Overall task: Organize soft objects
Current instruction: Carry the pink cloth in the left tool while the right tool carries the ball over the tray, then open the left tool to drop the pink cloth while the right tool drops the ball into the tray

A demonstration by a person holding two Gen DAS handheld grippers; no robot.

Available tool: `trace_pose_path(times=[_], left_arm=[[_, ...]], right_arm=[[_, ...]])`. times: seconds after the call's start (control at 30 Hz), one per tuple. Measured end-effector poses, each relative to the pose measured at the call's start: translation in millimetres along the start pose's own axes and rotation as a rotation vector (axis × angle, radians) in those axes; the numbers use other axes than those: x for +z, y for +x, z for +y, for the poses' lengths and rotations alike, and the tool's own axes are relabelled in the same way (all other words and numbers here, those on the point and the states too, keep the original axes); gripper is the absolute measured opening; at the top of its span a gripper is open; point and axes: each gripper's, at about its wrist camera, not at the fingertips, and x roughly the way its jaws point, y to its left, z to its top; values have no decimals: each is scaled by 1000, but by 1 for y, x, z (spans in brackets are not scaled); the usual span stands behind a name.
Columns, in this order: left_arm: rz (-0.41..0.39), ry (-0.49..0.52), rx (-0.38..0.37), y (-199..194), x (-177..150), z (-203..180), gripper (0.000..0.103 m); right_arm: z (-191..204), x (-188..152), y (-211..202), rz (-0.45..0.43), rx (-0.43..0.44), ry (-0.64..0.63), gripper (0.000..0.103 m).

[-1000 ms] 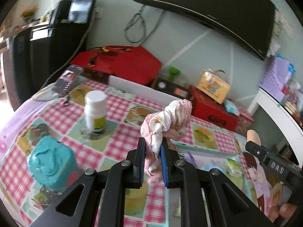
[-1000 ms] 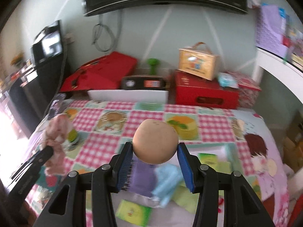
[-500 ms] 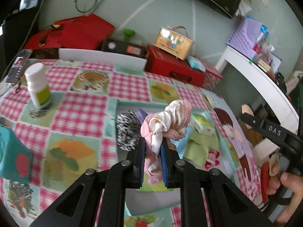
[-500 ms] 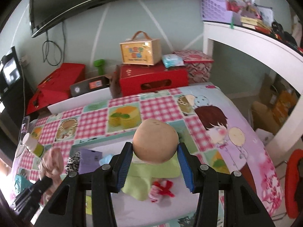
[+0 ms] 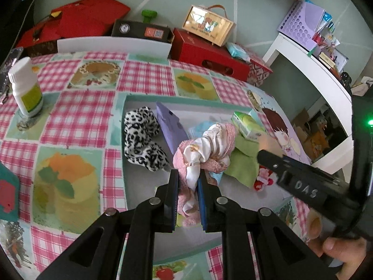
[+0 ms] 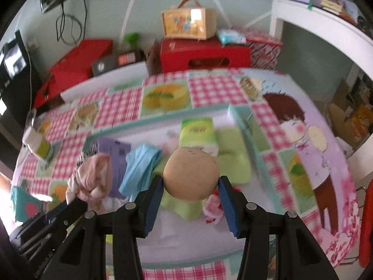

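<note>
My left gripper (image 5: 188, 175) is shut on a pink and white cloth bundle (image 5: 205, 149) and holds it over a shallow white tray (image 5: 139, 100). The tray holds a leopard-print cloth (image 5: 143, 137), a purple packet (image 5: 170, 128), a blue cloth (image 6: 139, 165), a green cloth (image 5: 242, 163), a green tissue pack (image 5: 247, 126) and a small red and pink item (image 5: 263, 179). My right gripper (image 6: 191, 184) is shut on a tan soft ball (image 6: 191, 172) above the tray's right part. The pink bundle also shows in the right wrist view (image 6: 91, 177).
A white bottle (image 5: 25, 88) stands on the checked tablecloth (image 5: 77, 121) left of the tray. A teal box (image 5: 7, 191) sits at the left edge. Red boxes (image 5: 207, 53) and a small case (image 5: 207, 25) line the wall. A white shelf (image 5: 314, 70) stands on the right.
Both grippers have moved forward and down over the tray, each still holding its object. The left gripper swung right, away from the bottle and the teal box.
</note>
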Motion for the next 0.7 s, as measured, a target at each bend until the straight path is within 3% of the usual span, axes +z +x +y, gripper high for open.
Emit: trace_pose_path(times=[0.5,0.7], left_arm=[[92,-34,3,17,-4,5,15],[112,-59,-9,18,-4,9,21]], right_arm=[[11,-12,20,88,3,-42,52],[17,-15,28,120,-9,-69,55]])
